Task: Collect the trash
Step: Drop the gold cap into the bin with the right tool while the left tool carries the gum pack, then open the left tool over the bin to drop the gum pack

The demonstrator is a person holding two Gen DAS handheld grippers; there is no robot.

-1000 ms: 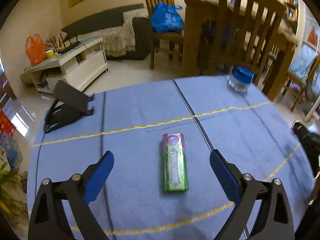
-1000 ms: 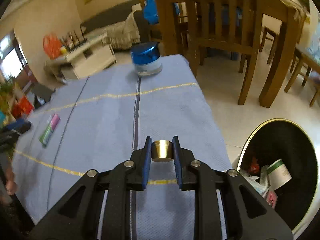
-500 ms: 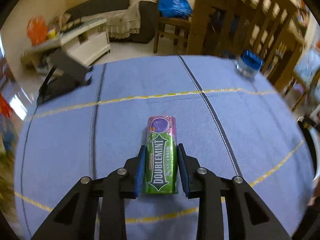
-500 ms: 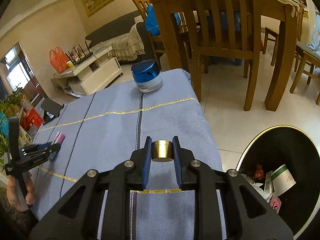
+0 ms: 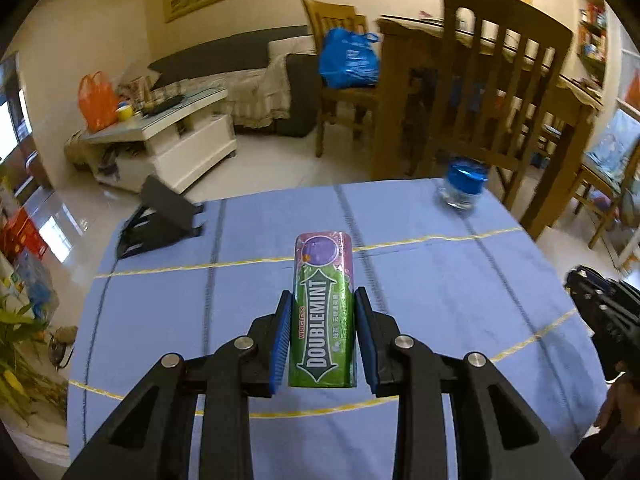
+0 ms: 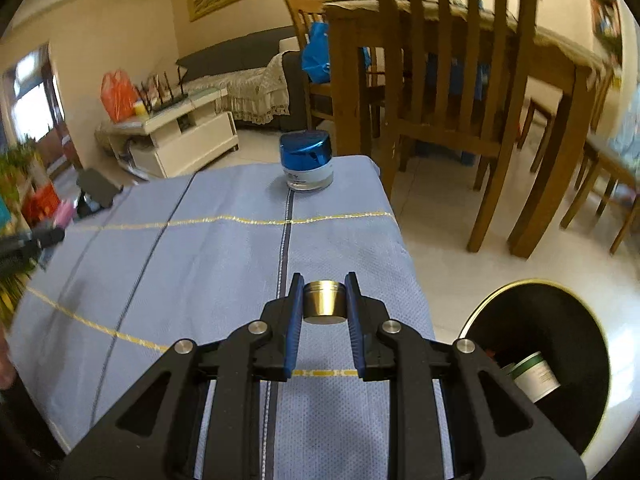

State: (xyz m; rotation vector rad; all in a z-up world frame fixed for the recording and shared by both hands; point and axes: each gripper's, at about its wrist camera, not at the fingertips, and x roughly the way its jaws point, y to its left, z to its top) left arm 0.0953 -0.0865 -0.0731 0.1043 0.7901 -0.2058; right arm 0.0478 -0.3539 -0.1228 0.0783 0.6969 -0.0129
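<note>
Tablecloth (image 5: 420, 280): blue, yellow and dark stripes.
Bin (image 6: 540, 360): black, gold-rimmed, on the floor right of the table, holding trash.
Left gripper (image 5: 322, 316): clamped on gum pack (image 5: 323, 312), green and purple, "DOUBLEMINT", raised above cloth.
Right gripper (image 6: 323, 300): clamped on brass cap (image 6: 324, 302), small, round.
Jar (image 6: 306, 160): blue lid, far edge.

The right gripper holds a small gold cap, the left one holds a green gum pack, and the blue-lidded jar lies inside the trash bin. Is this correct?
Not quite: the blue-lidded jar is not in the trash bin; the right wrist view shows it upright on the blue tablecloth. The rest holds: the right gripper grips the small gold cap, and the left gripper grips the green gum pack.
</note>
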